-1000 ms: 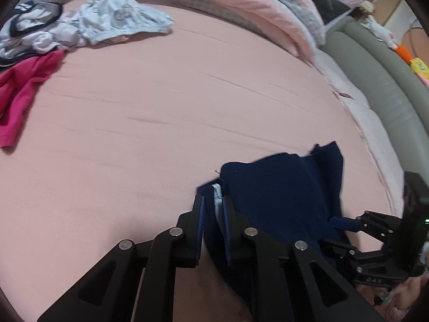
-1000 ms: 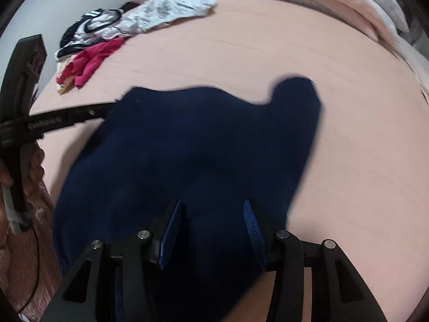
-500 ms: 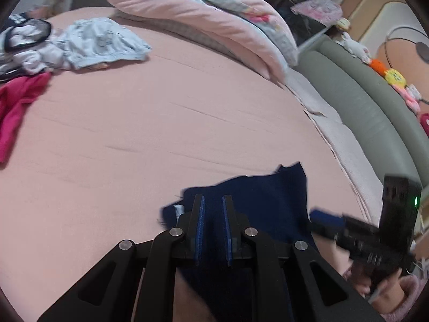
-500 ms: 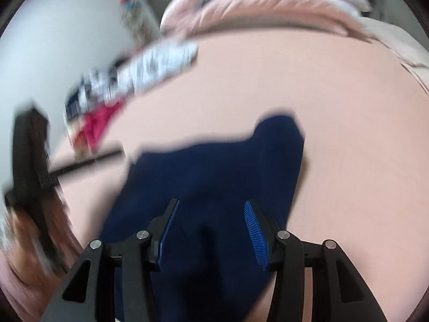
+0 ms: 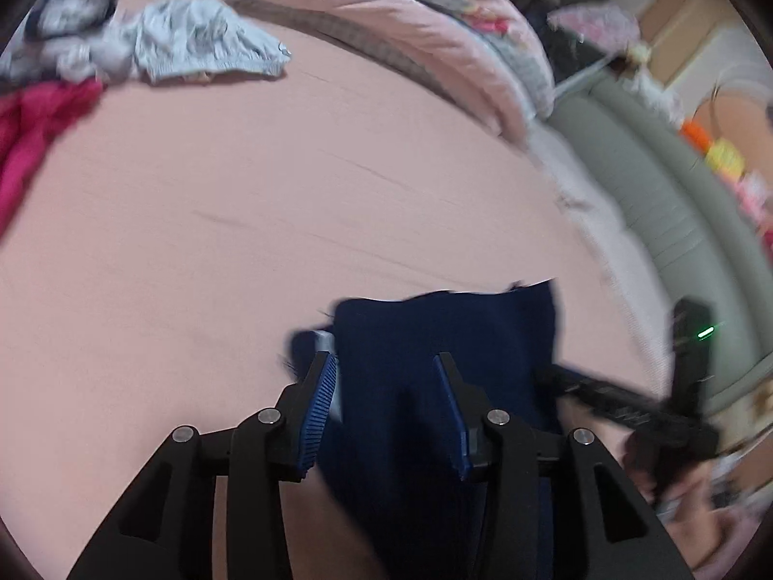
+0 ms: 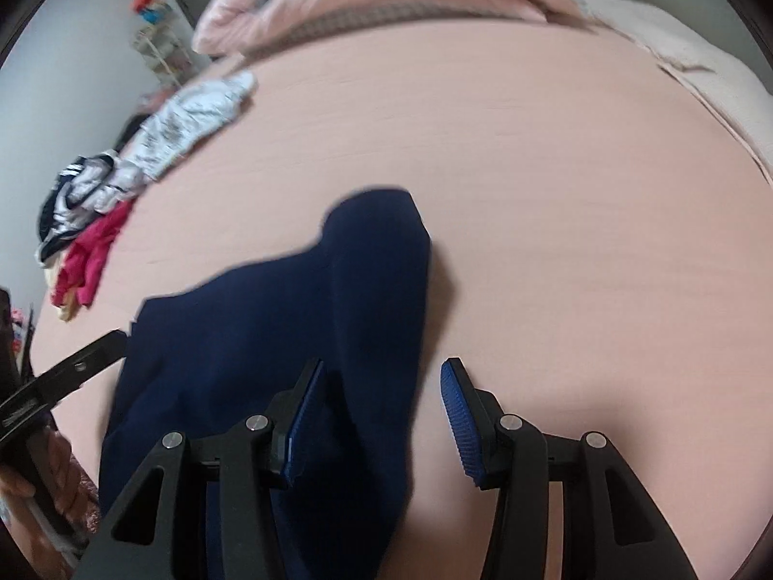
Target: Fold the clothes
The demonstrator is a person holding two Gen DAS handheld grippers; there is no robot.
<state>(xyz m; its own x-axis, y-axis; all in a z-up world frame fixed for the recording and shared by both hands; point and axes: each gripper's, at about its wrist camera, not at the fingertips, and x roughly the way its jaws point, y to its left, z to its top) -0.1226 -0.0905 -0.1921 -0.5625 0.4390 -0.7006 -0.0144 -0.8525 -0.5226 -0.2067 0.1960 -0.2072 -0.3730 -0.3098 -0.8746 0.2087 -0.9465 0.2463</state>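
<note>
Navy garment point(image 5: 449, 338) lies on the pink bed point(image 5: 241, 222), at its near edge. Left gripper point(image 5: 386, 386): jaws opening, garment between them, pads not pressing it; a white label shows by the left pad. Right gripper point(image 6: 381, 415): jaws apart over the garment's right fold, gripping nothing. Pile of clothes point(image 6: 140, 154) well beyond the garment, at the bed's far left. Folded duvet point(image 5: 386, 14) at the bed's far end.

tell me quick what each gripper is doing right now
left gripper: jaws opening, navy garment between them, unpinched
right gripper: open, holding nothing
</note>
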